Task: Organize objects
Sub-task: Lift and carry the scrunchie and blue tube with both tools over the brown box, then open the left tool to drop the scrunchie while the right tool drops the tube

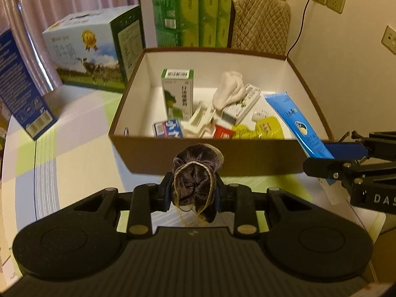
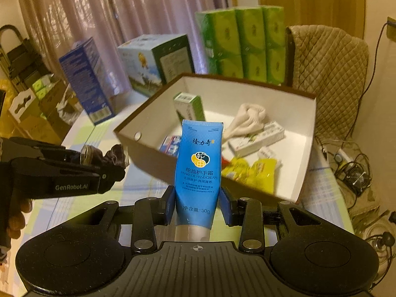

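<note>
A dark purple velvet drawstring pouch (image 1: 194, 185) is pinched in my left gripper (image 1: 194, 190), held just in front of the near wall of a brown cardboard box (image 1: 148, 153) with a white inside. My right gripper (image 2: 198, 203) is shut on a blue hand cream tube (image 2: 198, 170) that stands upright, cap down, over the box's near corner (image 2: 153, 123). In the left wrist view the tube (image 1: 299, 123) leans over the box's right front rim. Inside lie a green milk carton (image 1: 177, 94), a white sock (image 1: 230, 89), a white carton (image 1: 241, 106), yellow packets (image 1: 267, 128) and small packs.
Behind the box stand a large milk case (image 1: 91, 49), green tissue packs (image 1: 190, 12) and a chair with a quilted cover (image 1: 259, 22). A blue box (image 1: 19, 86) tilts at the left on the checked tablecloth (image 1: 74, 153). Cables (image 2: 354, 168) lie on the floor at the right.
</note>
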`<state>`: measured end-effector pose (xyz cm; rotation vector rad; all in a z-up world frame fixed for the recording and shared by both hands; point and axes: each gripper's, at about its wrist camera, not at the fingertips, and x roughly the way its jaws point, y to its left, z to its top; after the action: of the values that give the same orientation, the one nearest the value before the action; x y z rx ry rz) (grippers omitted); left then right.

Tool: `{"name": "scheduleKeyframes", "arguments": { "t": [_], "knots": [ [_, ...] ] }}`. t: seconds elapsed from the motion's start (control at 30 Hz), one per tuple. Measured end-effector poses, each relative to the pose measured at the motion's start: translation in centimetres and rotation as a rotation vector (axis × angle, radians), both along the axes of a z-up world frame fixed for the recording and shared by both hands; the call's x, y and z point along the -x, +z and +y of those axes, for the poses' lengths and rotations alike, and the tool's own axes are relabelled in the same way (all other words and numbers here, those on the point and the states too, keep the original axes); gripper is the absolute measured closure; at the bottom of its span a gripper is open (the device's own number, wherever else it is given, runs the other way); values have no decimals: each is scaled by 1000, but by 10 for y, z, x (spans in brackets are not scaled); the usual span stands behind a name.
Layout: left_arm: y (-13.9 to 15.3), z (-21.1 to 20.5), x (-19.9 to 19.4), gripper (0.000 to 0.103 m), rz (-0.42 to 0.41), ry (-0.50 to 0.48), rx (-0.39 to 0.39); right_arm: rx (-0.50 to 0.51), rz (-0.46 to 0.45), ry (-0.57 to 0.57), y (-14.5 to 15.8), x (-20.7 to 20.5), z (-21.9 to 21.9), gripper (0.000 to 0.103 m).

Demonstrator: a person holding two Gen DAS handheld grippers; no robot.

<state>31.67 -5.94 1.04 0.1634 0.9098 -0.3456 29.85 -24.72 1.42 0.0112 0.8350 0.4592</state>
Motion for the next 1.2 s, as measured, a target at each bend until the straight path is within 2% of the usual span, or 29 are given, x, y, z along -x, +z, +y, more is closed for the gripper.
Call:
{"name": "scheduleKeyframes", "arguments": {
  "t": [0.33,0.7,1.2],
  "knots": [
    [11,-25,-32,76,-34,-33,0,-21,-47,-49,17,-36,-8,68],
    [16,-48,-66,76,-55,-60,-1,-31,-69,-86,22,-70,-14,68],
    [-11,-65,-108,76,7,-72,-41,-10,-34,-134,-2,-114,-19,68]
  ]
}}
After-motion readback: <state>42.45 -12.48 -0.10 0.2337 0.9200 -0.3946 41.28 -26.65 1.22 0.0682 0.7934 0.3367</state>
